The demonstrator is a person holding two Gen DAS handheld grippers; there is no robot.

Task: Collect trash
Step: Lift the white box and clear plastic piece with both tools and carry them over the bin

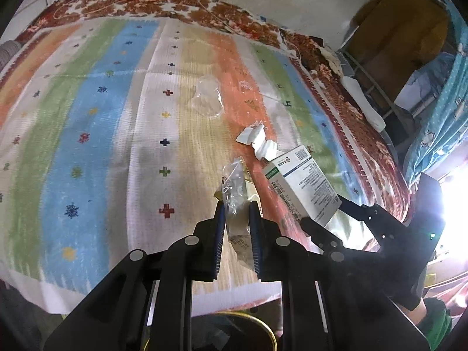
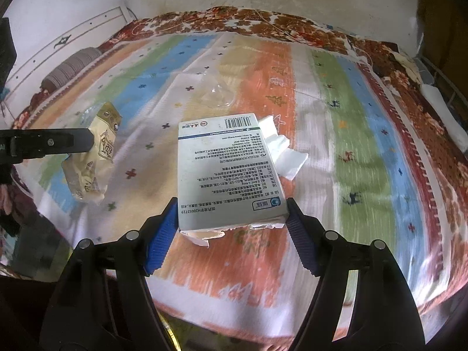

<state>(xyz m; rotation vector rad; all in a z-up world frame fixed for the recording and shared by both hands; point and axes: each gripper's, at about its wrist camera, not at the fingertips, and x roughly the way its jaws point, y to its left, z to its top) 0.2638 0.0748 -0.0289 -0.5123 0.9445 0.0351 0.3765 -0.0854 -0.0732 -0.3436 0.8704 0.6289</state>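
Striped bedcover [image 1: 117, 146] is seen below; a wrapper [image 1: 235, 201] is clamped by the left gripper [image 1: 237, 219] and a box [image 2: 228, 172] by the right gripper [image 2: 232, 219], apparently lifted for binning.

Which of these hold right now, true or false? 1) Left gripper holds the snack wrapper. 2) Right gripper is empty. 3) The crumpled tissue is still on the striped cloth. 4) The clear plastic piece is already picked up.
1) True: the left gripper is shut on the snack wrapper.
2) False: the right gripper clamps the white box between its pads.
3) True: the crumpled tissue lies on the striped cloth.
4) False: the clear plastic piece lies on the cloth, apart from both grippers.
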